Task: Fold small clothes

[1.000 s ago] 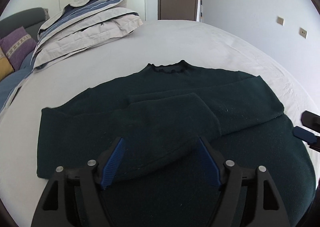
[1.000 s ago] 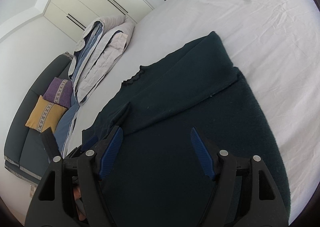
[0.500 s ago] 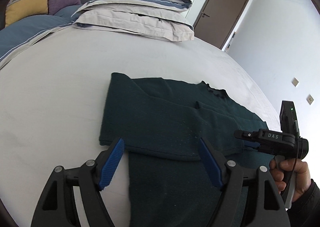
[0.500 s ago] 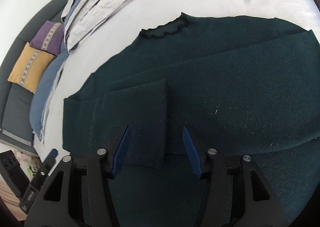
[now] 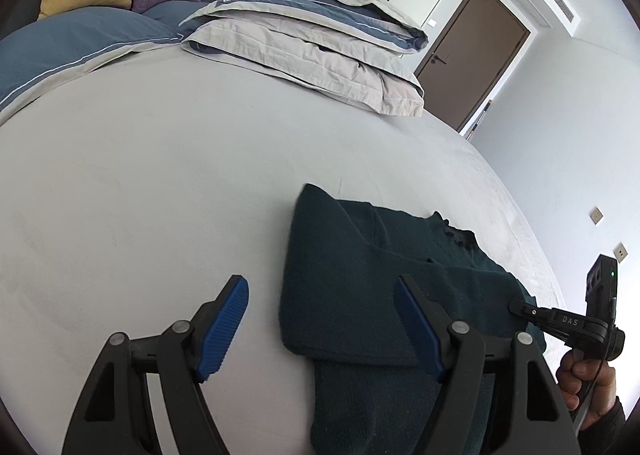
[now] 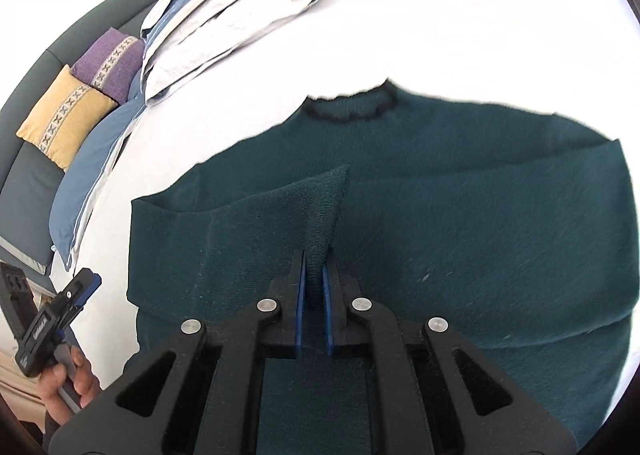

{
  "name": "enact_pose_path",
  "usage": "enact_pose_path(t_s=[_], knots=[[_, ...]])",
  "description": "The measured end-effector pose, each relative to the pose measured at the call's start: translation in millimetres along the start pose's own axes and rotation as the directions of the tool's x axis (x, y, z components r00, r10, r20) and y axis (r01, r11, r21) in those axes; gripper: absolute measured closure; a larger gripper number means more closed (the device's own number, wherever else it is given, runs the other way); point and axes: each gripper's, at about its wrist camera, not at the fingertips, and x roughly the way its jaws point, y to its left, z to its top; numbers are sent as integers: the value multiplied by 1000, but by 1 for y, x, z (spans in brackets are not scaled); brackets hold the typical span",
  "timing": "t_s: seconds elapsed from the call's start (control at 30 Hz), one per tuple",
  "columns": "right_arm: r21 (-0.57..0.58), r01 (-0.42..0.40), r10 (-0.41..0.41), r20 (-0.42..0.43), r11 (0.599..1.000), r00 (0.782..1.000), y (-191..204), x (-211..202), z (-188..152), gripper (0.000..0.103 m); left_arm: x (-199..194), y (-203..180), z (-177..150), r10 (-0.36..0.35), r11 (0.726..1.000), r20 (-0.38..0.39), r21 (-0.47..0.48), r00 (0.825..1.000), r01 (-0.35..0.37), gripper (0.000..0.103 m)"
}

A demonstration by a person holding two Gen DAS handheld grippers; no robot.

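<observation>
On the bed (image 5: 160, 183), right gripper (image 6: 314, 275) pinches the sweater (image 6: 460, 223) cuff; left gripper (image 5: 320, 319) gapes wide over its side edge.

White bed sheet (image 5: 160, 183) fills centre frame; stacked pillows (image 5: 312, 43) upper centre; brown door (image 5: 472, 55) upper right.

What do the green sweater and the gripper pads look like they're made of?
The sweater looks like soft, matte knit, maybe wool or acrylic: fuzzy nap, ribbed cuff bunched between the right gripper pads. The pads look like ridged blue rubber or plastic; which one is unclear.
</observation>
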Motion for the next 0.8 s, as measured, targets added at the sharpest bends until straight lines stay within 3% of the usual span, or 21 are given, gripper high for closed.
enact_pose_path(t_s=[0.17, 0.33, 0.43, 0.53, 0.6, 0.73, 0.8], knots=[[3, 72, -72, -5, 997, 997, -32, -12, 7, 97, 30, 2, 24, 16, 1000, -49, -18, 999, -17, 28], [25, 92, -92, -2, 995, 996, -58, -13, 6, 97, 76, -3, 37, 38, 999, -132, -26, 990, -42, 31], [24, 93, -93, -2, 995, 996, -62, -6, 7, 97, 102, -6, 38, 49, 998, -185, -23, 982, -54, 41], [14, 103, -103, -15, 995, 995, -63, 4, 6, 97, 123, -7, 38, 60, 998, -220, -12, 974, -64, 60], [19, 107, -107, -19, 994, 994, -66, 9, 5, 97, 132, -7, 39, 80, 997, -228, 7, 971, -80, 64], [53, 114, -113, -20, 992, 993, -74, 18, 1, 97, 141, -8, 35, 112, 993, -223, 50, 969, -103, 83], [71, 116, -115, -20, 991, 993, -77, 24, 1, 97, 141, -9, 31, 130, 990, -209, 82, 969, -115, 87]])
